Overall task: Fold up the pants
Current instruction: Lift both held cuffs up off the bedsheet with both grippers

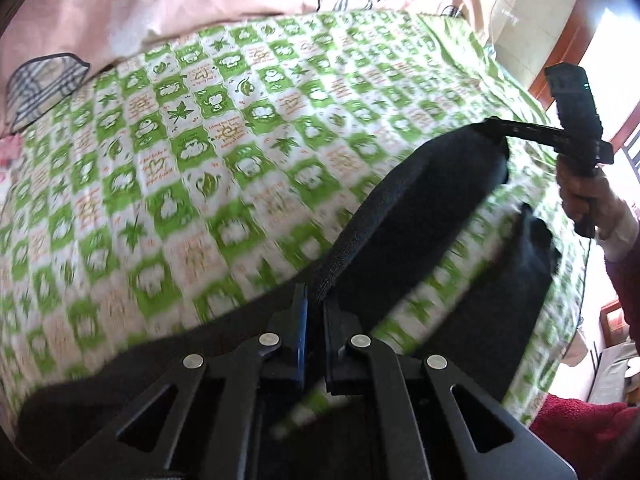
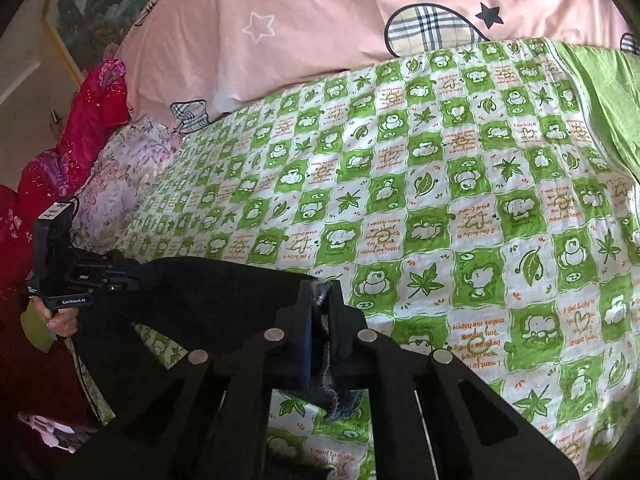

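The black pants hang stretched in the air between my two grippers, above the green-and-white checked bed cover. My left gripper is shut on one end of the waistband. My right gripper is shut on the other end of the pants. The right gripper also shows in the left wrist view, at the far end of the cloth. The left gripper shows at the left of the right wrist view. The rest of the pants hangs down below the held edge.
A pink quilt with plaid shapes lies along the far side of the bed. Red and floral bedding is piled at the left of the right wrist view. A plain green sheet lies at the right edge.
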The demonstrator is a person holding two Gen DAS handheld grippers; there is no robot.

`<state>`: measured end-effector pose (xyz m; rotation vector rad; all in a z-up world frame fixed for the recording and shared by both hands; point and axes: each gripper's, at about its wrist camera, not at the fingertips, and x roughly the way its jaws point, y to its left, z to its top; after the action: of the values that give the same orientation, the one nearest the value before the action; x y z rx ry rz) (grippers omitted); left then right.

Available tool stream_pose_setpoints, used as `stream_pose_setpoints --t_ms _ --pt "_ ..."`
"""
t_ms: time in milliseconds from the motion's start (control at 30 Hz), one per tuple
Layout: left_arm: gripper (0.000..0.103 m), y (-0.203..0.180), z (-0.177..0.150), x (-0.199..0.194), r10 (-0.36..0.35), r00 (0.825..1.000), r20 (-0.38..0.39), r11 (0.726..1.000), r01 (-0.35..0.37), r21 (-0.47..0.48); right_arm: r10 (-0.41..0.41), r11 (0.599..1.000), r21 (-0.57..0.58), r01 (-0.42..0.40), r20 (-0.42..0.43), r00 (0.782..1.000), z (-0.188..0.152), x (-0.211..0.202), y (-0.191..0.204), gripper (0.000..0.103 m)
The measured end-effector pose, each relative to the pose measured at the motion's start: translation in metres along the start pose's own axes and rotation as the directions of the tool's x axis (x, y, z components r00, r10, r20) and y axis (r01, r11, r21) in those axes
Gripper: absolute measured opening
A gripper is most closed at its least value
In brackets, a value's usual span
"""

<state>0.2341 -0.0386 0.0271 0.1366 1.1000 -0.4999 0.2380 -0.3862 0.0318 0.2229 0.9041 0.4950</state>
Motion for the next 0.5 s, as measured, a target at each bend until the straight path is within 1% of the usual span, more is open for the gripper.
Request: stream_pose_setpoints --t_ms 133,200,333,500 --pt "0.004 -0.017 -0.029 -0.021 -0.02 0.999 0.036 0.999 0.021 -0.045 -0.004 0.997 -0.081 0.004 -0.004 1.0 -0.022 -0.016 0.013 0.007" --pt "0.004 -0.028 -0.043 -0.03 -0.017 0.998 0.055 0.998 0.02 -0.054 -0.006 0.994 -0.114 0.007 0.005 1.0 -0.033 -0.025 0.019 0.007" --pt "0.004 -0.045 -0.065 -0.037 -0.018 0.997 0.073 0.997 0.023 -0.071 0.012 0.986 -0.164 -0.007 0.032 0.999 -0.058 -0.047 0.026 0.007" --pt "0.004 -0.063 -0.095 -0.042 -0.032 0.997 0.075 0.996 0.038 -0.076 -0.012 0.973 -0.231 0.012 0.002 1.0 -0.093 -0.062 0.033 0.007"
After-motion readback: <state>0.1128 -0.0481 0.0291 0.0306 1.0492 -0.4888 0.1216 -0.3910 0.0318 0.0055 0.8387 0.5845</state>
